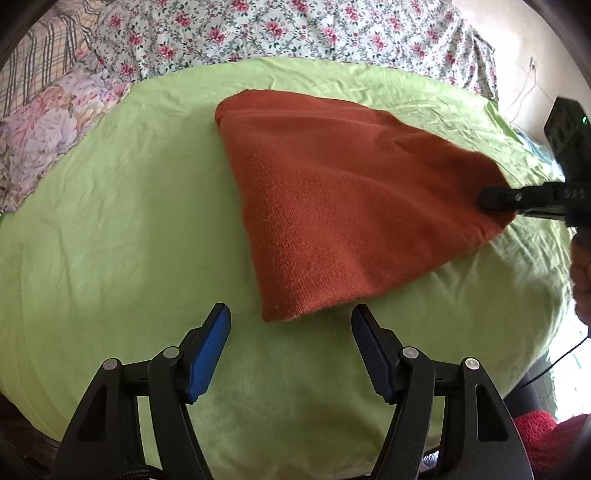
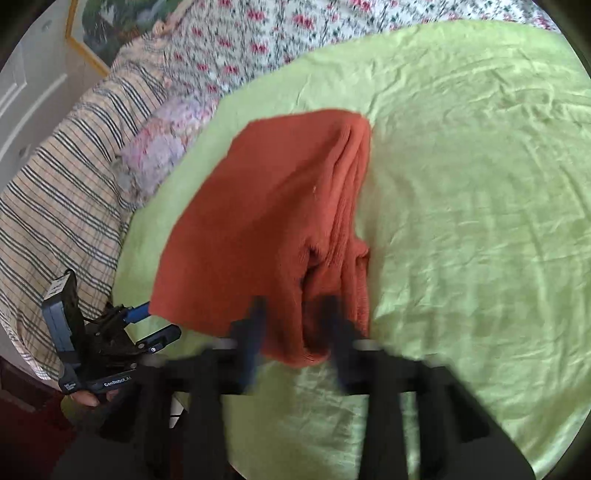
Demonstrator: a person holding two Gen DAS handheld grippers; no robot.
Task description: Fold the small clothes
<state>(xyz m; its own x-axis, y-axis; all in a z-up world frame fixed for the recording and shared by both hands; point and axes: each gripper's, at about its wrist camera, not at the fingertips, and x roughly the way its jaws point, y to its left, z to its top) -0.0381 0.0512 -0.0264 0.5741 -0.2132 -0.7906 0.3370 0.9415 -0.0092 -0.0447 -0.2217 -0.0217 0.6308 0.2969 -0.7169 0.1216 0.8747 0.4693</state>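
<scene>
Right gripper (image 2: pixel 291 325) is pinching the near edge of the rust knit garment (image 1: pixel 343 206), lying on the green bedsheet (image 1: pixel 122 229). Left gripper (image 1: pixel 291 332) is hovering just beside its corner, fingers spread, holding nothing. Best carrying the lifted edge low and level, keeping layers aligned.

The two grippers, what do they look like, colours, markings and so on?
Both are black plastic with silver pivot bolts. The left gripper has blue ribbed finger pads, and white "GenRobot.AI" lettering shows on its body in the right wrist view. The right gripper is motion-blurred, apparently the same build.

The cloth (image 1: pixel 343 206) lies on the sheet (image 1: pixel 122 229), quilt (image 1: pixel 258 29) behind.
</scene>
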